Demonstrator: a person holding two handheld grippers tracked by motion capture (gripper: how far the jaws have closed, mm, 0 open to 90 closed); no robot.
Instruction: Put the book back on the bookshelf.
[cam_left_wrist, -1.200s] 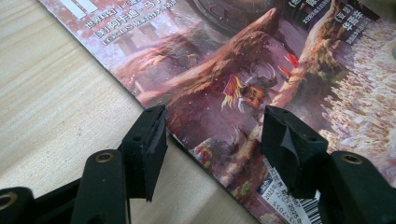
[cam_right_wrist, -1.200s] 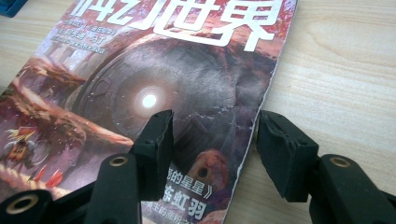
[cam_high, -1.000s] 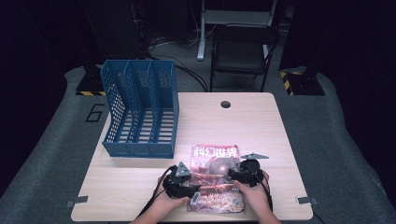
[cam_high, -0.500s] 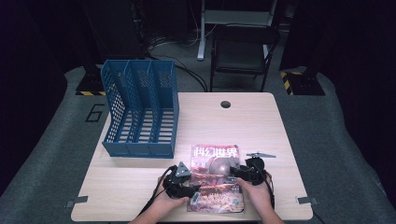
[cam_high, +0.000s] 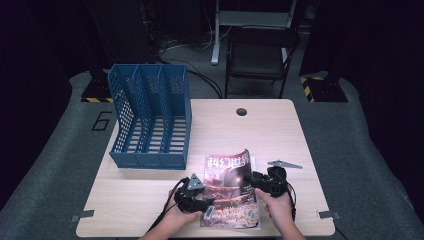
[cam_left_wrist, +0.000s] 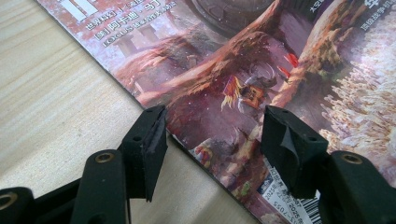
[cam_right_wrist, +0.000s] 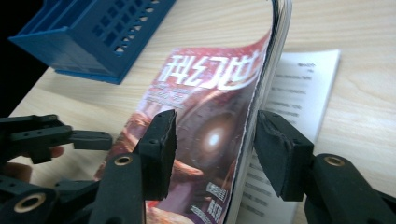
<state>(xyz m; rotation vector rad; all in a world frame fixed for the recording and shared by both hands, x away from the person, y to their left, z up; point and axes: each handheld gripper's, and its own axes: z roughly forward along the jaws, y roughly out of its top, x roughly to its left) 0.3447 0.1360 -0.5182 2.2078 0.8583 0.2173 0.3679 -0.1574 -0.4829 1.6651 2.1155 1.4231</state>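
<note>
While the left gripper (cam_high: 207, 210) stands spread over the magazine (cam_high: 231, 192) at the table's (cam_high: 150, 200) near edge, the right gripper (cam_right_wrist: 212, 140), jaws just closing, straddles its lifted pages unpinched; next likely comes a firm pinch.

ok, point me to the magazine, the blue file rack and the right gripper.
magazine (cam_high: 227, 200): high view, middle of the front cover.
blue file rack (cam_high: 150, 160): high view, low front wall.
right gripper (cam_right_wrist: 212, 144): right gripper view, midway between its jaws, which straddle the lifted page edge.
</note>
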